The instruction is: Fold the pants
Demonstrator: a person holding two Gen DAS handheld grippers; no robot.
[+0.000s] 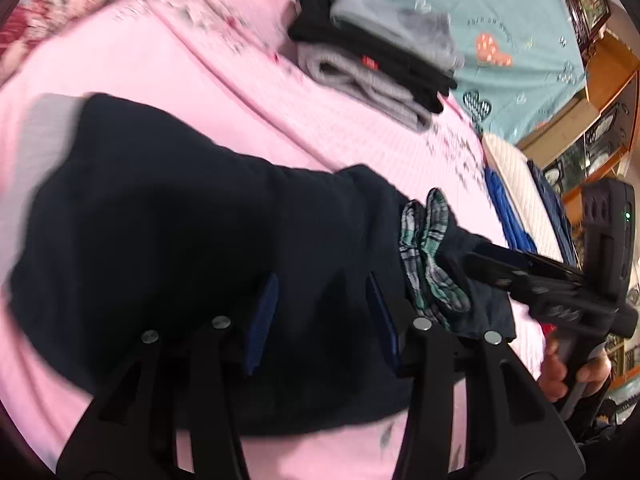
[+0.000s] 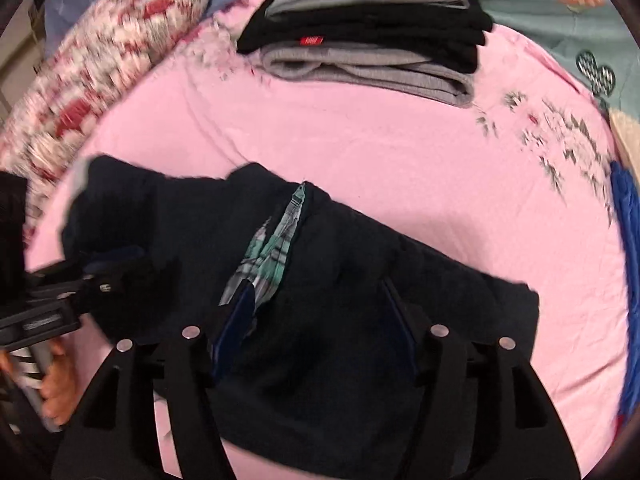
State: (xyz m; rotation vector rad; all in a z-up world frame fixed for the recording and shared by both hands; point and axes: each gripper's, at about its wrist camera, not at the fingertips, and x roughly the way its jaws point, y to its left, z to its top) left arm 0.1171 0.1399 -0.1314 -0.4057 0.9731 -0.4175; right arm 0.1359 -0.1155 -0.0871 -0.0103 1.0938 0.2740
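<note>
Dark navy pants (image 1: 180, 220) with a green plaid lining (image 1: 432, 252) lie bunched on the pink bedsheet (image 1: 160, 64). My left gripper (image 1: 324, 304) is open, its blue pads straddling the dark cloth. In the right wrist view the pants (image 2: 340, 280) show the plaid lining (image 2: 268, 256) at the waist opening. My right gripper (image 2: 316, 312) is open over the cloth. The right gripper also shows in the left wrist view (image 1: 480, 264), its tips at the plaid edge. The left gripper shows in the right wrist view (image 2: 92, 280) at the pants' left end.
A stack of folded grey and black clothes (image 1: 372, 52) sits at the far side, also in the right wrist view (image 2: 372, 36). A floral pillow (image 2: 88, 80) lies far left. Blue cloth (image 2: 628, 260) lies at the right edge. Wooden shelves (image 1: 592, 120) stand beyond the bed.
</note>
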